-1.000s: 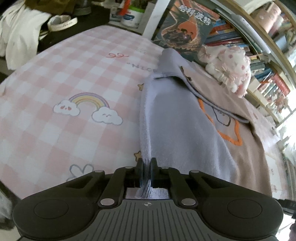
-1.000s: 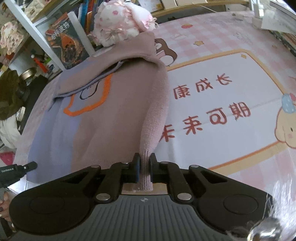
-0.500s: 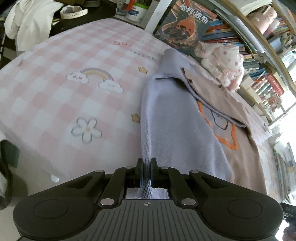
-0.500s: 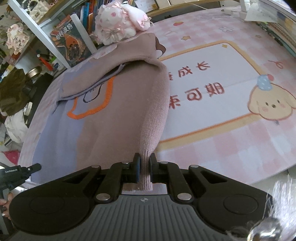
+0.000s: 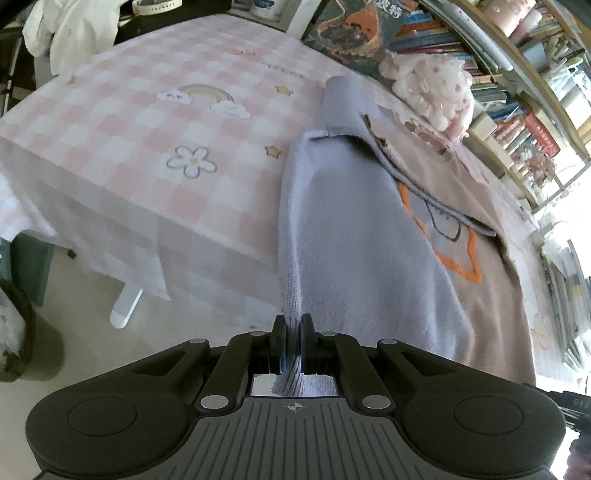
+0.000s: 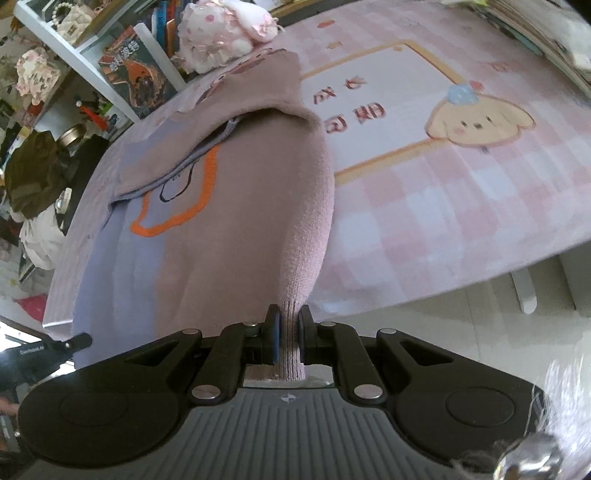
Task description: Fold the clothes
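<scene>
Sweater (image 5: 369, 236) lies long across the tabletop (image 5: 122, 122), which is covered with a pink checked cloth, and its near end hangs off the edge toward the person. It has two colours: the lavender half is on the left side and the dusty pink half on the right, with an orange outline in the middle of the chest. Both sleeves are already folded across the body.

Left tongs (image 5: 291, 332) are closed narrow on the lavender hem corner, and the knit passes between them. Right tongs (image 6: 288, 325) are pressed together on the pink hem corner in the same way.

Compared with one second ago, both tongs have moved back and up. Then the hem was just over the cloth; now the front edge of the tabletop, the floor and a white table leg (image 5: 125, 306) are visible under the tongs in both views. The garment is pulled straight and tight between the hem and the collar end near the plush toy (image 6: 221, 33).

I judge that this pulling is for smoothing the body before the fold. The next step is probably to carry the hem forward over the chest, with both corners kept level.
</scene>
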Demonstrator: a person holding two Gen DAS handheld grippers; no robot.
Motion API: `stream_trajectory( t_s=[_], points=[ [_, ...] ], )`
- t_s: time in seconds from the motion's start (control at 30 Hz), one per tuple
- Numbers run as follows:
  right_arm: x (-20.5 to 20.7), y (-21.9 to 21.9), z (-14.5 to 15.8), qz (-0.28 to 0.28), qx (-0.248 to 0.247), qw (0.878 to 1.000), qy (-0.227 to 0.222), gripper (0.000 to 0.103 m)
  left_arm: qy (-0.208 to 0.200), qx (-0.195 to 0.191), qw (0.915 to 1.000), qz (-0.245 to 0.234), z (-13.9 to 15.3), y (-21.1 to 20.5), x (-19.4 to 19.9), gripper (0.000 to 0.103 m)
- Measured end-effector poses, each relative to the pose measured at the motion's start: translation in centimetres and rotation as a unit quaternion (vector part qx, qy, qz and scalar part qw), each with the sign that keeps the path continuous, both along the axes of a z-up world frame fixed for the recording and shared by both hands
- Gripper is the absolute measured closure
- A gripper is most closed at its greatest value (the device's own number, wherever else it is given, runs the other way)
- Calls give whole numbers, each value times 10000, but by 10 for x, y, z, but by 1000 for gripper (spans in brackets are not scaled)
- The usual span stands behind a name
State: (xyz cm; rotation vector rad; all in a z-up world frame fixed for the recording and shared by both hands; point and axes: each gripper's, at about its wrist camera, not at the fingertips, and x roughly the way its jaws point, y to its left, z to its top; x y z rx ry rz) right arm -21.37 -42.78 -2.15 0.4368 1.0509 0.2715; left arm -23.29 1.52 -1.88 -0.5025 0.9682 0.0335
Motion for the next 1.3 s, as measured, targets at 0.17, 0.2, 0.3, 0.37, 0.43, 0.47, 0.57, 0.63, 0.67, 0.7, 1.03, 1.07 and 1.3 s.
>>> stream_trajectory(
  t_s=[0.17,0.2,0.3,0.37,0.43,0.47,0.57,0.63,0.67,0.7,1.03,1.07,1.3],
  points=[
    [-5,-8,6,-48,163,9998,-55,94,-96,-163,9997,-124,9,-1,-1,99],
    [-4,-9,9,-27,223,9997,-85,94,-175,-266,9994,-126,13,0,1,99],
    [-1,-12,18,129,369,9991,-187,94,-498,-687,9964,-2,24,4,5,99],
    [3,-15,27,195,536,9979,-299,94,-722,-1001,9923,100,31,8,10,99],
    [7,-22,37,166,878,9950,-443,94,-969,-1343,9859,225,40,12,17,99],
    [12,-27,40,67,1151,9921,-504,94,-1094,-1493,9823,283,44,15,21,99],
    [25,-42,49,-248,1979,9775,-684,94,-1497,-1888,9694,481,57,23,37,99],
    [40,-50,53,-577,2525,9625,-807,94,-1735,-2107,9601,609,66,30,46,99],
    [48,-53,55,-725,2751,9547,-868,94,-1841,-2194,9558,666,69,34,53,99],
    [56,-56,57,-872,2975,9462,-928,94,-1939,-2263,9520,698,72,37,61,99],
    [142,-51,78,-1411,3194,9290,-1229,94,-2168,-2265,9478,575,87,43,158,99],
    [149,-51,76,-1461,3156,9299,-1200,94,-2132,-2270,9487,552,85,44,167,99],
    [196,-43,50,-1764,2928,9353,-908,94,-1738,-2254,9574,489,59,50,217,99]
  ],
)
